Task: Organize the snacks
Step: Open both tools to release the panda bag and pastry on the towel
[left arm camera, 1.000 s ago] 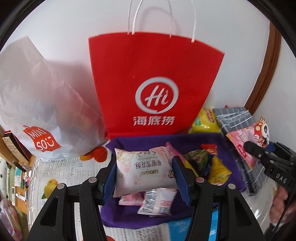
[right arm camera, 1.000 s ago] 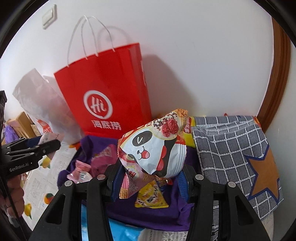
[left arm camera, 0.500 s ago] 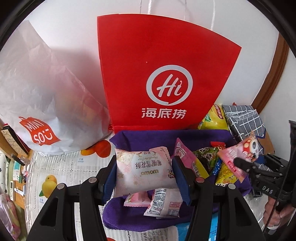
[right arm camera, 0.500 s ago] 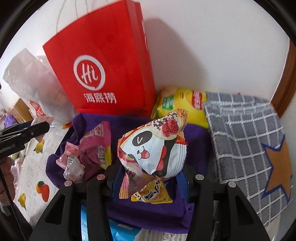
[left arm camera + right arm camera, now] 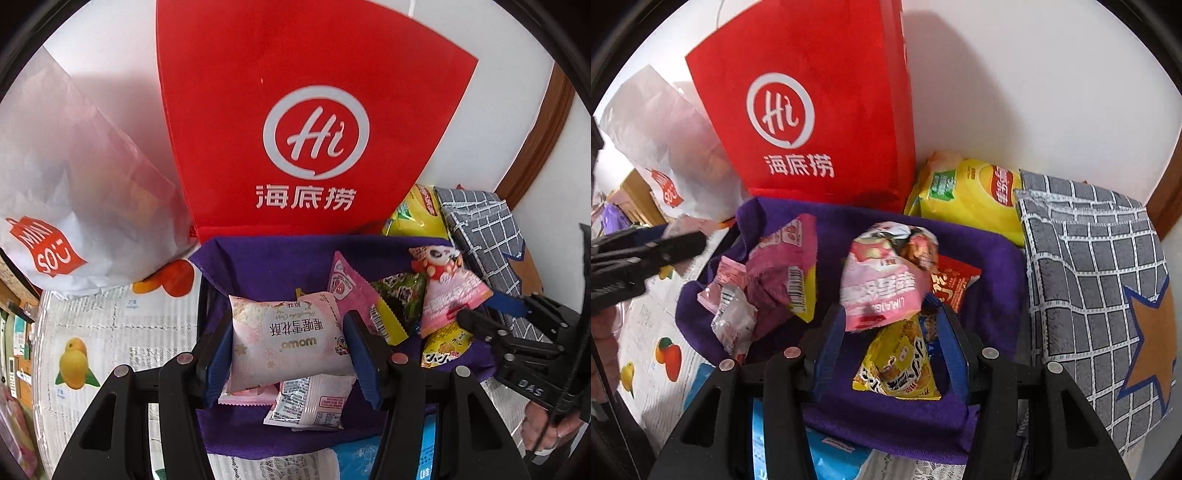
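My left gripper (image 5: 288, 347) clamps the pale pink pastry packet (image 5: 286, 338) above the purple bin's (image 5: 266, 258) near-left corner; my right gripper (image 5: 892, 332) clamps the pink panda snack bag (image 5: 886, 277) above its right side.

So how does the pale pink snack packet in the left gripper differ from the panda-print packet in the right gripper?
The pale pink snack packet is a flat, smooth pillow pack with snowflake print and upside-down writing; the panda-print packet is crumpled and stronger pink. The left gripper holds its packet by both side edges, the right gripper by the bottom end. Both hang over the purple cloth bin.
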Action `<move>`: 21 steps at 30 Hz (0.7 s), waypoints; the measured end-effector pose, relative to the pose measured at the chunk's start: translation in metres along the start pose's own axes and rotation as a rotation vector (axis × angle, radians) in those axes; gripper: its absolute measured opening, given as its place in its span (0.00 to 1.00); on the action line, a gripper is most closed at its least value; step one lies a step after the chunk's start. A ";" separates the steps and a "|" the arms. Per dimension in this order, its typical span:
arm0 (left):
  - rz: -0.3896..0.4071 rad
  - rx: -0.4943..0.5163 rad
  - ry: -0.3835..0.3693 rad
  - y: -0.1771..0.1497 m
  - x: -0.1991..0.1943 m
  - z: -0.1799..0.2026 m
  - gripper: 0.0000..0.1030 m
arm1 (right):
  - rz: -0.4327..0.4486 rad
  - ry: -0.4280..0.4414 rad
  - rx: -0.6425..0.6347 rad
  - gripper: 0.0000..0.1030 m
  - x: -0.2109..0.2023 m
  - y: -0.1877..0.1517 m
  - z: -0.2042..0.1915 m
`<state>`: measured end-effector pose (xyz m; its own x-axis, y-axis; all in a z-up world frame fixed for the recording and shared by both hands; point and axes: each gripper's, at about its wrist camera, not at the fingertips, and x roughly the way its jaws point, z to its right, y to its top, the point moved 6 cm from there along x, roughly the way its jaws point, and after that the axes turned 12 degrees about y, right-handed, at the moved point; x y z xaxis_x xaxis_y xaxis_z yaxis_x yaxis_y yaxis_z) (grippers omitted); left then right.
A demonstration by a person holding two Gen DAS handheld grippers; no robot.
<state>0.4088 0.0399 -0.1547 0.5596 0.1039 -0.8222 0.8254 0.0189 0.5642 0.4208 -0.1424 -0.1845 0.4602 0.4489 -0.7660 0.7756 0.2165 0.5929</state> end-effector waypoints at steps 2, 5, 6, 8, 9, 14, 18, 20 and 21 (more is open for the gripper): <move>-0.011 0.001 0.006 -0.001 0.005 0.001 0.54 | 0.001 0.003 -0.007 0.50 -0.004 0.001 -0.002; -0.031 -0.001 0.011 -0.004 0.011 0.002 0.54 | 0.024 0.001 -0.016 0.50 -0.015 0.004 -0.004; -0.034 -0.002 0.013 -0.005 0.011 0.001 0.54 | 0.034 0.003 -0.018 0.50 -0.019 0.005 -0.005; -0.040 -0.004 0.017 -0.006 0.013 0.001 0.54 | 0.048 0.000 -0.019 0.50 -0.025 0.007 -0.005; -0.043 -0.004 0.019 -0.006 0.014 0.001 0.54 | 0.056 -0.003 -0.018 0.50 -0.028 0.008 -0.005; -0.060 -0.008 0.025 -0.008 0.018 0.001 0.54 | 0.071 -0.008 -0.016 0.50 -0.033 0.010 -0.005; -0.065 0.002 0.032 -0.009 0.020 0.004 0.55 | 0.073 -0.005 -0.021 0.50 -0.033 0.010 -0.007; -0.068 0.005 0.037 -0.009 0.021 0.005 0.55 | 0.068 -0.008 -0.023 0.50 -0.032 0.009 -0.007; -0.070 0.005 0.040 -0.009 0.021 0.004 0.55 | 0.066 -0.010 -0.022 0.50 -0.031 0.008 -0.007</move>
<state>0.4138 0.0376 -0.1777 0.4969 0.1423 -0.8561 0.8630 0.0227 0.5047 0.4102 -0.1489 -0.1541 0.5145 0.4544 -0.7272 0.7338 0.2054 0.6475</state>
